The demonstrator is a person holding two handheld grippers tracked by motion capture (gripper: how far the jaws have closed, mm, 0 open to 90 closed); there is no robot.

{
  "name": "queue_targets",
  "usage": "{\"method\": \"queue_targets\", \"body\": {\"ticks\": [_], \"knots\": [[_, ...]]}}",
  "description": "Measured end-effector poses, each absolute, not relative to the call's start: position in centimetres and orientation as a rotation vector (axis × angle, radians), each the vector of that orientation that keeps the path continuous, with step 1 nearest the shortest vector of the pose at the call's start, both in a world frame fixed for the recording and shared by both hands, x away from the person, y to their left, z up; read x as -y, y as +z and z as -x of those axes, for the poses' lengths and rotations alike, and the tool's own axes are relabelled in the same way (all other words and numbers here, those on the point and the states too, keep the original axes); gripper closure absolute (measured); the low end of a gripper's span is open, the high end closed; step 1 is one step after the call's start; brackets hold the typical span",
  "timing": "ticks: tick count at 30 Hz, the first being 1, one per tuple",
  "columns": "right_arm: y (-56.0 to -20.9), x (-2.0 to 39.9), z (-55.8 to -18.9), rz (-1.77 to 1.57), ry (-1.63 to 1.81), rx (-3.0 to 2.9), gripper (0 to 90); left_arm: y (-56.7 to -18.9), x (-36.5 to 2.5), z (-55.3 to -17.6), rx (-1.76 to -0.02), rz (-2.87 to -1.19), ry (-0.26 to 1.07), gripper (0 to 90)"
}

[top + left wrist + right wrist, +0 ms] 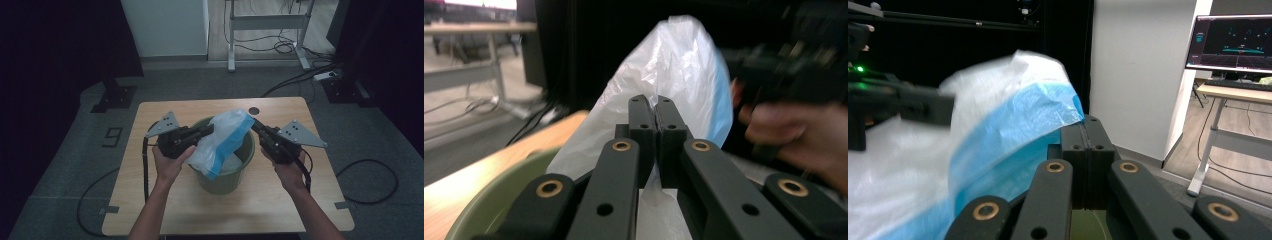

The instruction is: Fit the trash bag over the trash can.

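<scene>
Both grippers pinch the bag (225, 137) above the bin (223, 176) on the desk (170, 200) — left gripper (210, 131) on its near-left edge, right gripper (254, 125) on its far-right corner. The bag stretches between them, mouth hanging toward the bin — spreading it apart comes next, I judge.

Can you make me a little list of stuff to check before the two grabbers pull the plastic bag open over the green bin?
1. Left gripper pinching the plastic bag: ok, its jaws are shut with the film caught between them.
2. Right gripper pinching the bag's other edge: ok, jaws shut at the blue edge.
3. Bag sits over the green bin: ok, it hangs across the bin's mouth.
4. Bin standing upright on the wooden table: ok.
5. Bag's mouth open enough to fit around the rim: not ok, it is bunched between the grippers.
6. Which layers of film each gripper holds: cannot tell.
</scene>
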State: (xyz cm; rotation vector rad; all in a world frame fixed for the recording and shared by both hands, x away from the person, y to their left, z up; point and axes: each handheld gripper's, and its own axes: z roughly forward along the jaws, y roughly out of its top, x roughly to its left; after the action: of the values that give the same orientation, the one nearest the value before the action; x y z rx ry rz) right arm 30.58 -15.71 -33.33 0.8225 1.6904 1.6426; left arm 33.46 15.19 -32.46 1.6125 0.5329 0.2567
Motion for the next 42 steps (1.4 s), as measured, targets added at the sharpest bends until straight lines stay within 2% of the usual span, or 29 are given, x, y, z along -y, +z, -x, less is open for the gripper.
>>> {"method": "queue_targets", "body": {"ticks": [9,13,18,24,30,36,40,42], "knots": [[-34.4,15.9,-30.5,-0.837,1.638,-1.720,86.0,-33.2,-16.0,-34.0,-0.559,-1.523,0.187,89.3],[-34.8,16.2,-29.9,-0.863,1.662,-1.693,71.1,-33.3,-16.0,-34.1,-0.565,-1.528,0.167,89.4],[-35.1,16.1,-28.5,-0.862,1.734,-1.695,65.5,-33.4,-15.9,-34.1,-0.575,-1.531,0.177,89.4],[-35.0,15.1,-26.9,-0.810,1.755,-1.707,63.6,-33.3,-15.6,-34.0,-0.586,-1.533,0.184,89.4],[-35.3,14.4,-27.6,-0.833,1.771,-1.736,61.1,-33.3,-15.3,-34.0,-0.592,-1.543,0.202,89.4],[-35.2,13.8,-28.3,-0.853,1.789,-1.740,63.2,-33.4,-15.2,-33.9,-0.594,-1.546,0.204,89.4],[-35.0,13.6,-28.6,-0.860,1.818,-1.744,73.8,-33.4,-15.1,-33.8,-0.591,-1.556,0.212,89.4],[-34.9,13.6,-28.7,-0.860,1.833,-1.741,83.1,-33.4,-15.1,-33.8,-0.592,-1.557,0.214,89.4]]}}
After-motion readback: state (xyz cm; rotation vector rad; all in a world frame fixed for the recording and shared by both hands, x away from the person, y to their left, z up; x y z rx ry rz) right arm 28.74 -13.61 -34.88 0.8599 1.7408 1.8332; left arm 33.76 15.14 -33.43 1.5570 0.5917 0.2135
